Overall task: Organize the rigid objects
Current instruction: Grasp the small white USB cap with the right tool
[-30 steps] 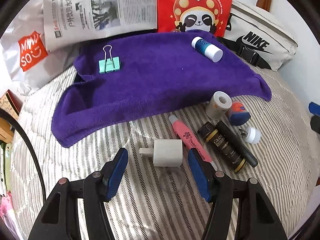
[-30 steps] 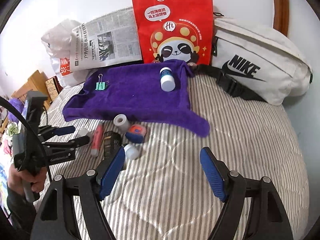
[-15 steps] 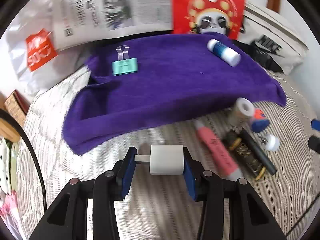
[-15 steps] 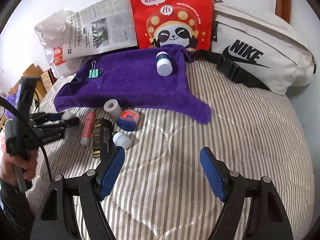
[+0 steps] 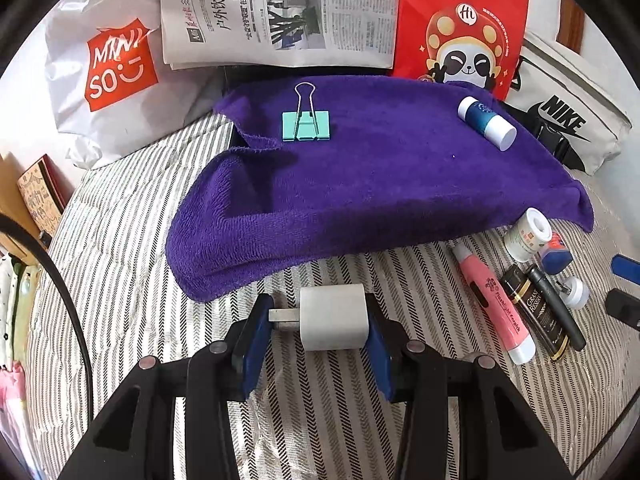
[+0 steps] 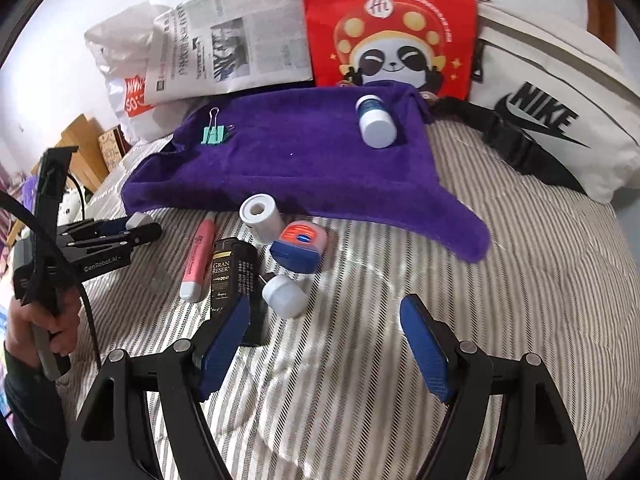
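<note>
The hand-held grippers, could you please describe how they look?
Each hand-held gripper, left and right, has black angular arms with silver rivets and blue ribbed finger pads. The left one bears white "GenRobot.AI" lettering and trails a black cable.

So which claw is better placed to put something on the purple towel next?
The left claw: it already grips the white charger just short of the towel. The right claw is open and holds nothing.
</note>
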Demonstrator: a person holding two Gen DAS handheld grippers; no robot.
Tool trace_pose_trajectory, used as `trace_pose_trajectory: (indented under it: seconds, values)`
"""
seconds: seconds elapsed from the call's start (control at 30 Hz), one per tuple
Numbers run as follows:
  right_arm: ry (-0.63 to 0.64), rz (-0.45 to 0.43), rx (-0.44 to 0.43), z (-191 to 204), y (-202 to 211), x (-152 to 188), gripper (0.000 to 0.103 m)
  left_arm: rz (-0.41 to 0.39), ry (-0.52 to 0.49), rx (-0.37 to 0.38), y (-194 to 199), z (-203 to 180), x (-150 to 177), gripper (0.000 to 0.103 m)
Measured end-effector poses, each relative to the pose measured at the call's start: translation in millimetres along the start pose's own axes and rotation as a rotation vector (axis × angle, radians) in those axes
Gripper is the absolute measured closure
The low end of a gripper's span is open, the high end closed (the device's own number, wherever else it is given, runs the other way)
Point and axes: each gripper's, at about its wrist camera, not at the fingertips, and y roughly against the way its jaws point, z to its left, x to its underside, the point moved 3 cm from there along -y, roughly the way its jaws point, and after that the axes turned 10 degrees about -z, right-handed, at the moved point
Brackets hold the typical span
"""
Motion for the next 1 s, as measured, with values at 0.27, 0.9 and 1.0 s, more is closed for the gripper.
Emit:
trace_pose_trajectory:
  seconds: [0.27, 0.9, 1.0]
  values:
    - [0.022, 0.038, 0.000, 8, -30, 8, 0.044, -0.031, -0.001, -0.006, 2, -1, 2, 0.060]
    - [0.070, -0.039, 0.123, -12, -20, 20, 0.076, -0.053, -0.030, -0.023, 5, -3, 4, 0.060]
    - [0.075, -0.046, 0.131, -11, -20, 20, 0.075, -0.051, -0.023, -0.017, 5, -4, 4, 0.060]
